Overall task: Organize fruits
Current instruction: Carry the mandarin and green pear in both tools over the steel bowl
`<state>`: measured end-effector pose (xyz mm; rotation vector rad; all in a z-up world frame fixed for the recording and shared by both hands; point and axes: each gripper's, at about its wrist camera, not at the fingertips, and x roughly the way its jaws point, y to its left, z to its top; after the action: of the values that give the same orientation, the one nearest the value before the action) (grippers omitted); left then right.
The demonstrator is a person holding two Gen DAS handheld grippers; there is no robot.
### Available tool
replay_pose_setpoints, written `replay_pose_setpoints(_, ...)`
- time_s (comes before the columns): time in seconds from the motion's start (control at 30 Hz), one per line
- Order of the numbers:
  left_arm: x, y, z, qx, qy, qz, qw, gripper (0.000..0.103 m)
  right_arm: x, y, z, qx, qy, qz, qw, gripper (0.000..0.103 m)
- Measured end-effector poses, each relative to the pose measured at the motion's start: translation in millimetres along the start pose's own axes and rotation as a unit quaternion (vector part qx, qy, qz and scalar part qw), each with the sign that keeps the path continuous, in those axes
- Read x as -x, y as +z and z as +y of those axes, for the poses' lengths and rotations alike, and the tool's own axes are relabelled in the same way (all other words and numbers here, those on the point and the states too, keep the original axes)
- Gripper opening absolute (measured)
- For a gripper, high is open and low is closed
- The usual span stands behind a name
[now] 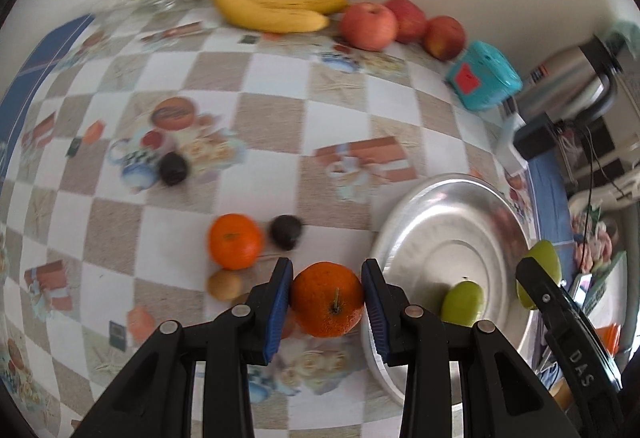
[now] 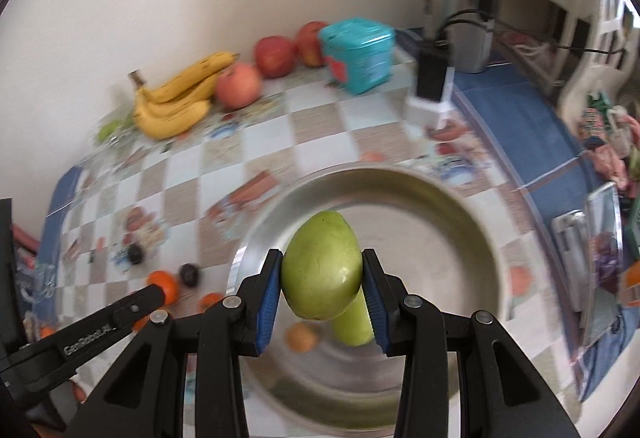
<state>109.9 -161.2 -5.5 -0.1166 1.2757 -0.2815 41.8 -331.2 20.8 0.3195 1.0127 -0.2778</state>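
From the left wrist view, the left gripper (image 1: 327, 300) has its blue pads clamped on a round orange tangerine with a short stem (image 1: 327, 299), held clear above the checked, picture-printed tablecloth (image 1: 276, 78) and just beside the rim of the wide, shallow silver metal bowl (image 1: 436, 234). One green pear-like fruit (image 1: 463, 303) already lies in that bowl. A second orange tangerine (image 1: 235, 241), two small dark fruits (image 1: 285, 231) and a small brown fruit (image 1: 225, 283) are left loose on the cloth, while a yellow bunch of bananas (image 1: 276, 0) and three red apples (image 1: 370, 25) sit along the wall. From the right wrist view, the right gripper (image 2: 322, 280) is closed on a large green pear-shaped fruit (image 2: 320, 266), carried over the middle of the same bowl (image 2: 460, 214). I judge the step in hand to be carrying both fruits to the bowl. Next, the right gripper should lower until its fruit nears the bowl floor and then open, placing it clear of the fruit already there; the left should travel over the rim before releasing.
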Motion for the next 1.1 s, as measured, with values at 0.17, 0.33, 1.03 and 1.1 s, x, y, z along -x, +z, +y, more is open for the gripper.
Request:
replay_pose_setpoints(0.17,-8.4,2.7,-32.6,-0.036,0.0,0.001,0.9994,0.038,-5.1,5.3,-22.5,-0.01,-0.037,-0.001,0.999,0.041)
replay_pose_setpoints(0.33,-20.4,-1.6,-51.2,-0.044,0.01,-0.009,0.999,0.038,-10.0,8.1,-35.3,-0.014,-0.058,-0.004,0.998,0.041)
replay_pose_setpoints(1.03,-44.6,-19.7,-71.1,-0.078,0.028,0.01,0.9965,0.04,-36.5,-1.1,-63.1,-0.044,-0.087,0.05,0.994,0.041)
replay_pose_setpoints(1.1,-45.3,-20.5,-71.1,-0.08,0.029,0.012,0.9963,0.04,-36.5,-0.6,-62.1,-0.043,-0.091,0.051,0.994,0.041)
